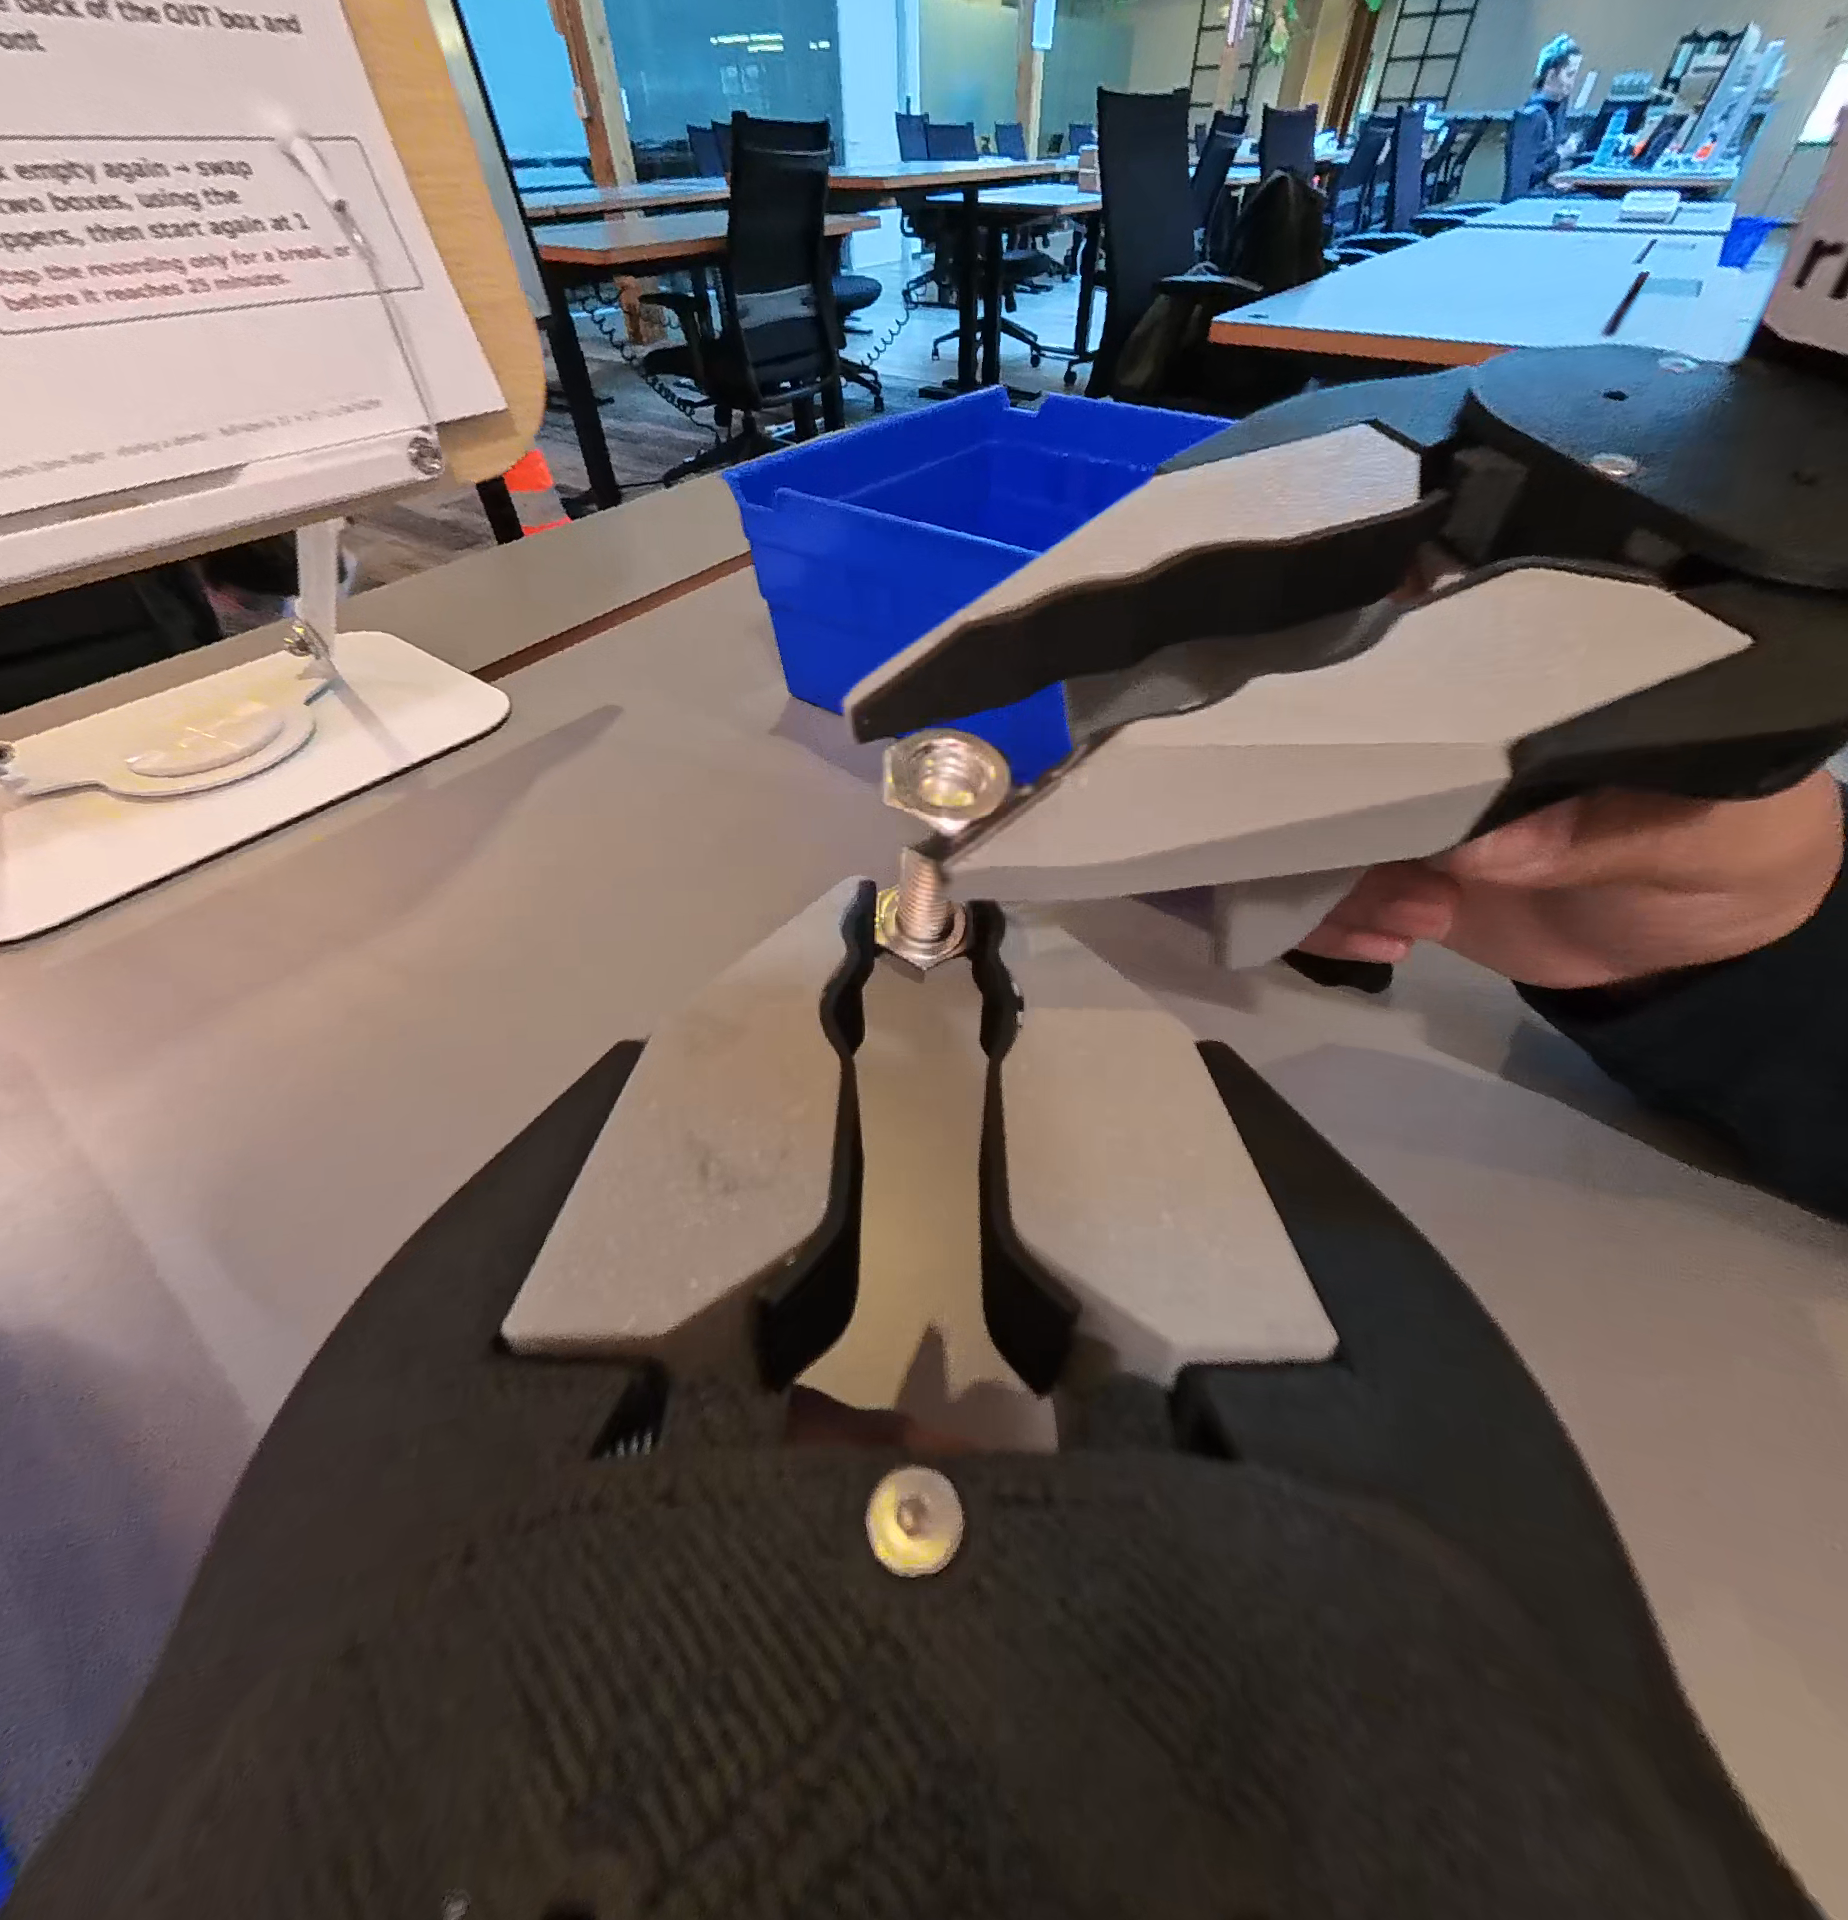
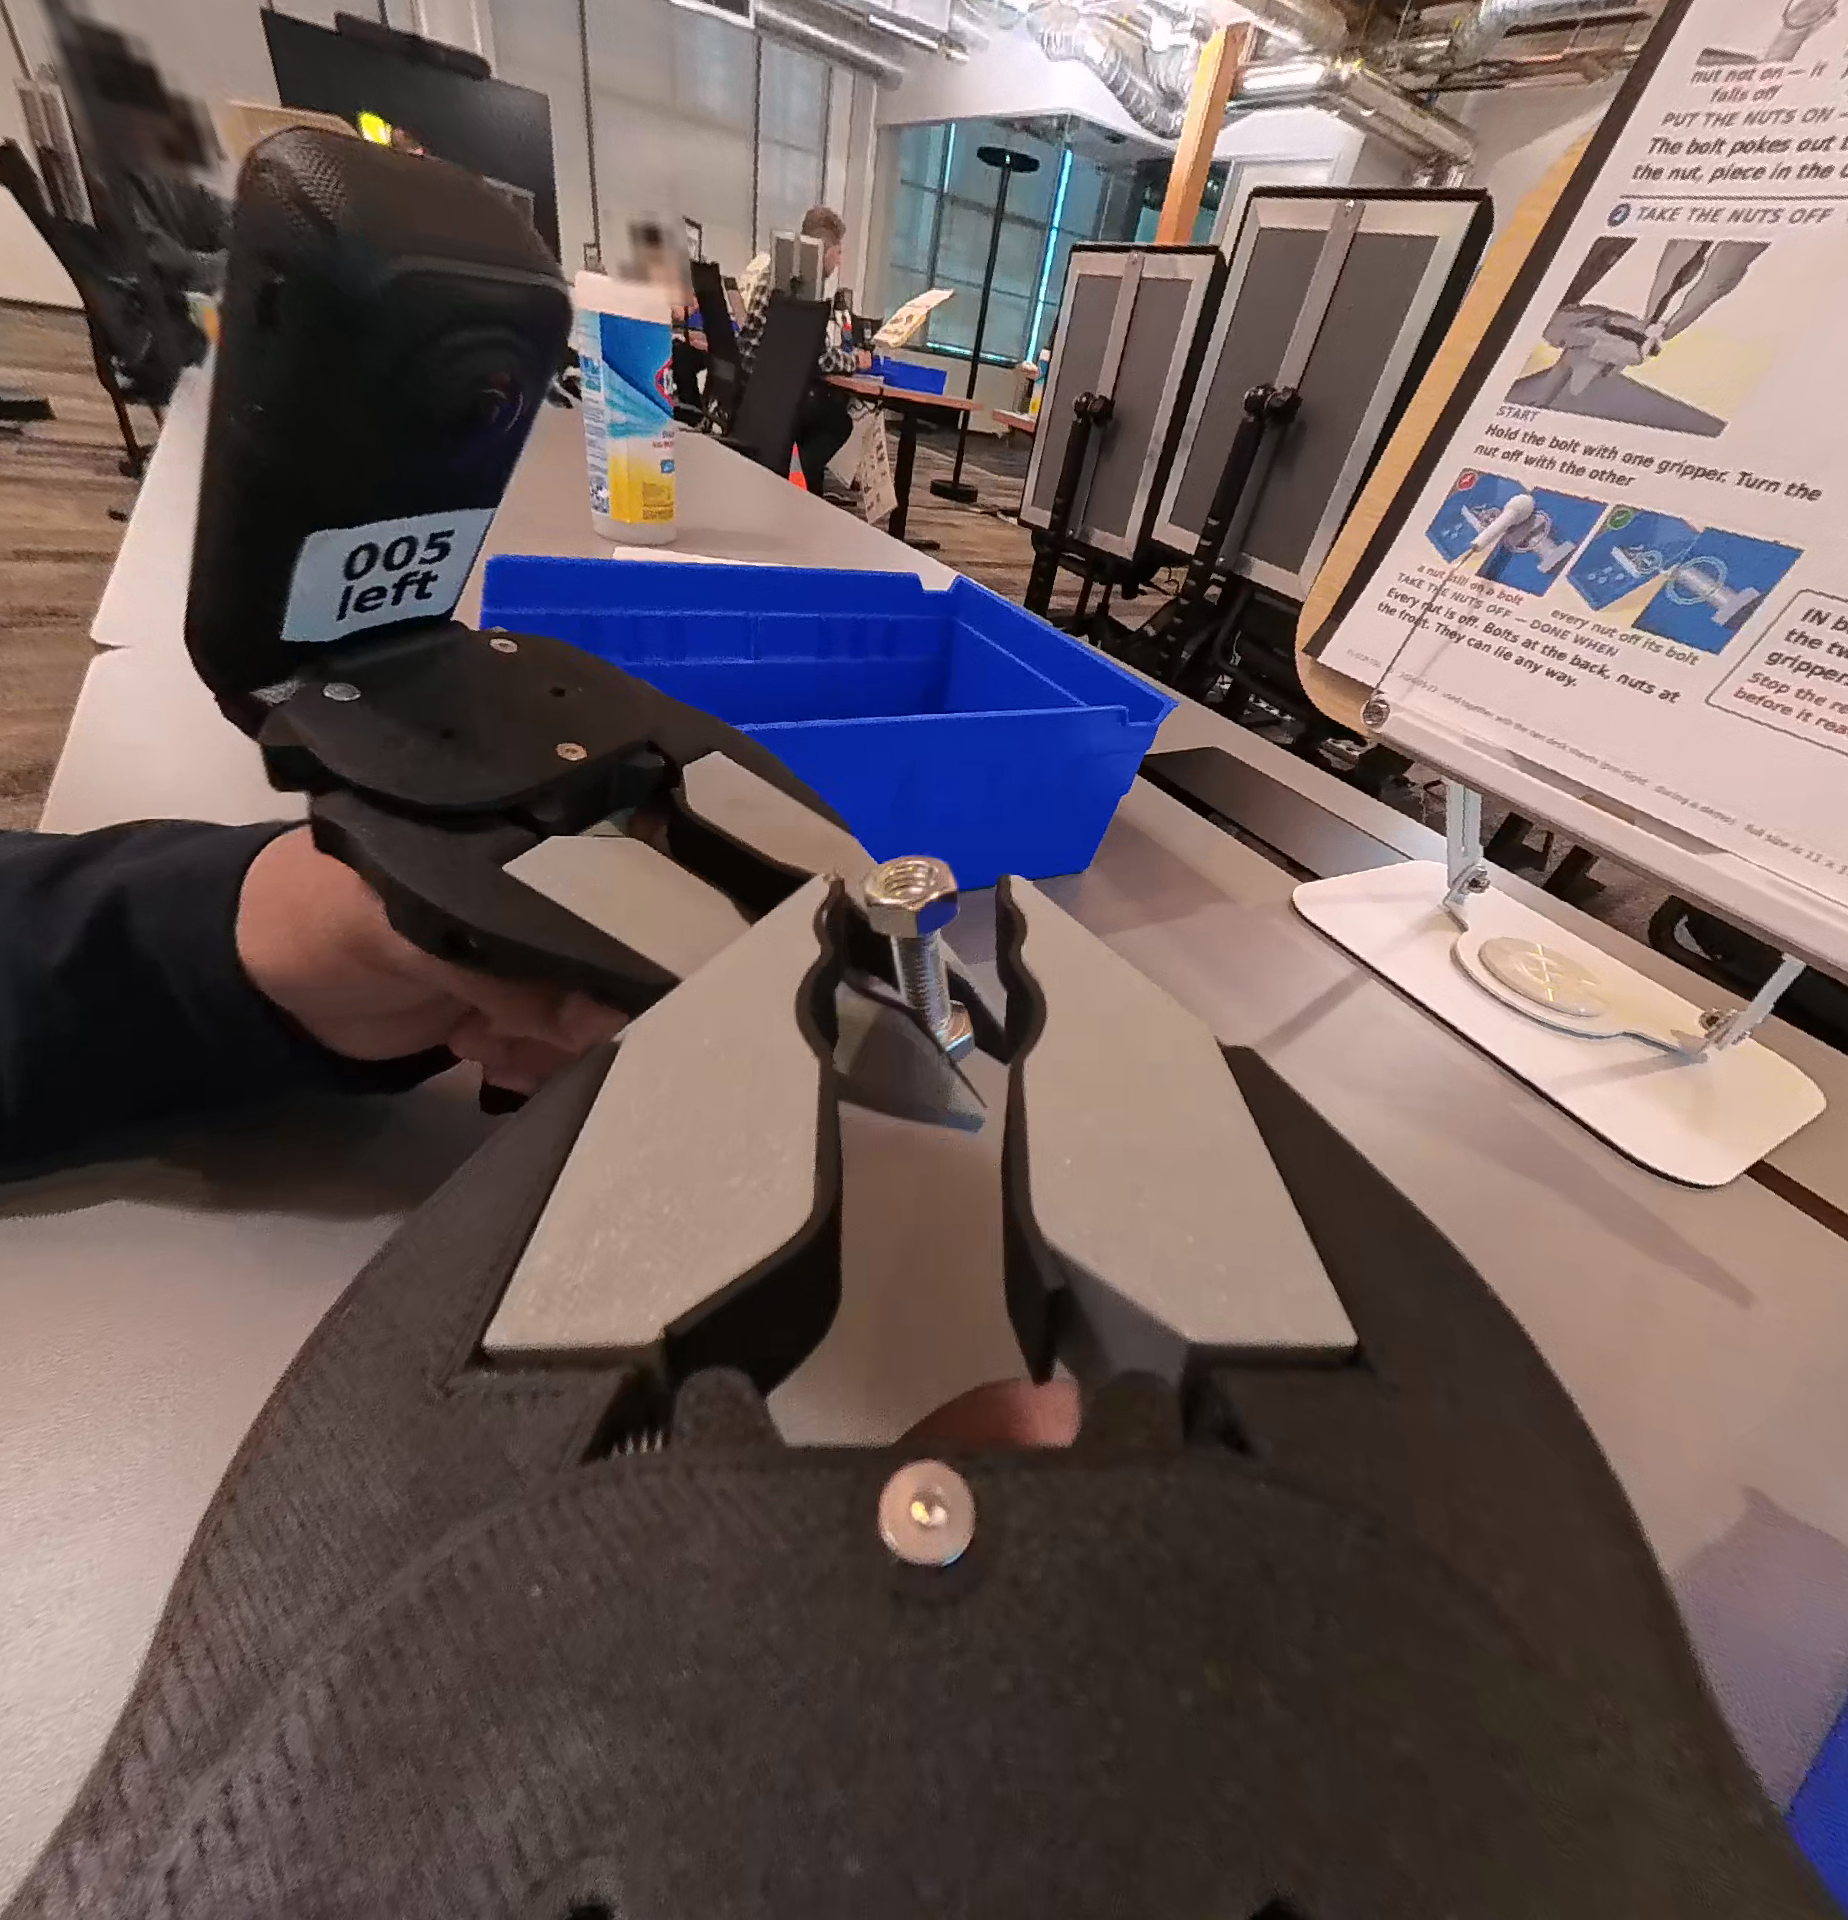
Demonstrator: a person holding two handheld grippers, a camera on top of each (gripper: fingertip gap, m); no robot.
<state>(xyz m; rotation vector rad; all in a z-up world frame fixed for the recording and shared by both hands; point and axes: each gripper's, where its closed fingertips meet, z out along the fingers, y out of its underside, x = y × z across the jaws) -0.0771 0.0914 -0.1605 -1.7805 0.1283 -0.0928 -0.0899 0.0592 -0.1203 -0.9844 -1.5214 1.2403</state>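
A silver bolt stands upright with a hex nut on its top end. My left gripper is shut on the bolt's head, above the grey table. My right gripper comes in from the right with its jaws around the nut. In the right wrist view the nut sits between the right gripper's fingertips with a small gap on each side, so it is open. The left gripper, held by a hand, grips the bolt from the left.
A blue divided bin stands on the table just behind the grippers. A sheet on a white stand is to one side. A wipes canister stands farther back. Desks, chairs and seated people fill the room. About 5 centimetres separates my left fingertips from my right.
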